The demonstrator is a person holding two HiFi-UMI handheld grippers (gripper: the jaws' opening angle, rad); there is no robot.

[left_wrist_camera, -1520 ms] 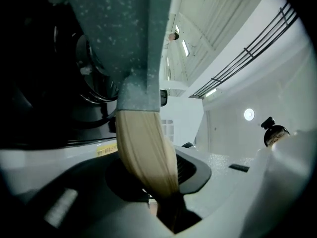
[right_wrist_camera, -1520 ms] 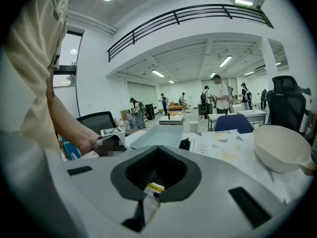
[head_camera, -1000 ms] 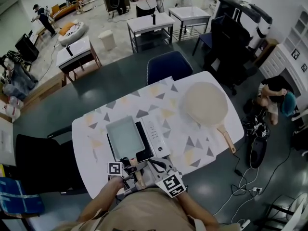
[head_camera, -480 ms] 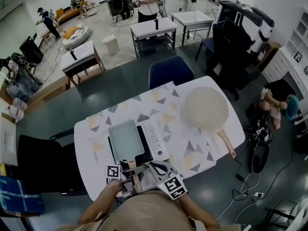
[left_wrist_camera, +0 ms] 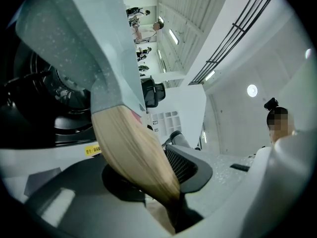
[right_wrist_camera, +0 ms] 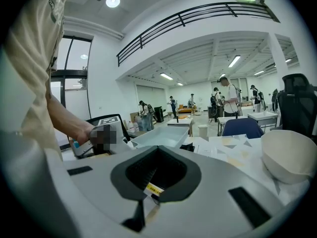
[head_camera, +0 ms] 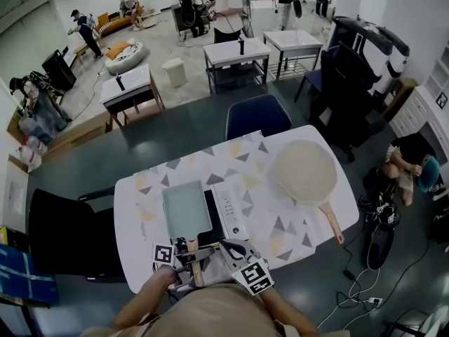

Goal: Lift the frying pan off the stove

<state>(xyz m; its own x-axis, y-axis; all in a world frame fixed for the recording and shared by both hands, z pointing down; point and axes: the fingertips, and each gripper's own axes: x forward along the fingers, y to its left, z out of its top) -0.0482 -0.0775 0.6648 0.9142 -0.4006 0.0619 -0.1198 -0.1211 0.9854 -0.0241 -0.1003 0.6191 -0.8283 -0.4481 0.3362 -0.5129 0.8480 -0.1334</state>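
The frying pan [head_camera: 186, 209], a pale rectangular one, sits over the left part of the stove [head_camera: 228, 213] at the near middle of the tabletop [head_camera: 135, 248]. Its wooden handle [head_camera: 195, 264] points toward the person. Whether its base touches the burner [left_wrist_camera: 44, 108] I cannot tell. The left tongs [head_camera: 191, 257] pinch that handle near its end, with the wood filling the gap between the 2 jaws. The right tongs [right_wrist_camera: 151, 182] are pressed together on nothing and sit just right of the handle.

The main risk, I judge, is the grip point. It lies far from the pan's weight, so on the lift the pan may droop or roll on the smooth wood. A slanted pull could also catch the burner's supports and drag the stove along. The right tongs are close enough to knock the handle if they drift left.

Further right, well apart, lies 1 round cream pan [head_camera: 304, 172], its own handle [head_camera: 330, 220] pointing near and right. A blue chair [head_camera: 258, 114] stands at the far edge. Nothing hangs over the stove, so the way straight up looks open. Other tables and people stand well beyond.
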